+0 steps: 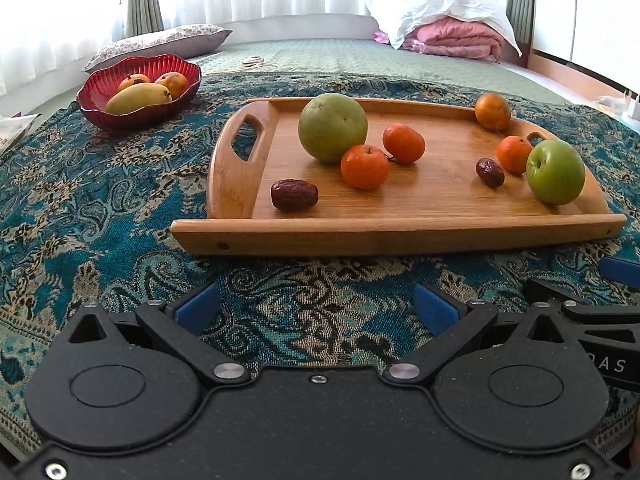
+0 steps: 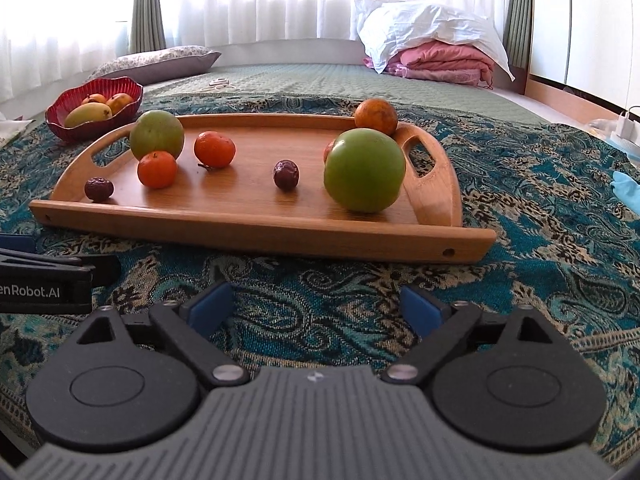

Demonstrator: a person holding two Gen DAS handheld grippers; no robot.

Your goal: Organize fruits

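A wooden tray (image 1: 396, 234) (image 2: 256, 226) lies on a patterned blue cloth. On it sit a large green fruit (image 1: 333, 127) (image 2: 157, 135), a green apple (image 1: 555, 171) (image 2: 364, 170), several tangerines (image 1: 364, 167) (image 2: 157, 169), two dark dates (image 1: 295, 195) (image 2: 286, 175) and a dull orange fruit (image 1: 493, 111) (image 2: 376, 115) at the far rim. A red bowl (image 1: 136, 114) (image 2: 76, 130) at the far left holds a mango and two reddish fruits. My left gripper (image 1: 316, 304) is open and empty, short of the tray. My right gripper (image 2: 316, 306) is open and empty, short of the tray.
The cloth covers a green bed mat. A grey pillow (image 1: 160, 42) lies behind the bowl. Folded pink bedding under a white sheet (image 1: 452, 36) sits at the far right. A white charger (image 2: 626, 122) and a light blue item (image 2: 628, 188) lie at the right edge.
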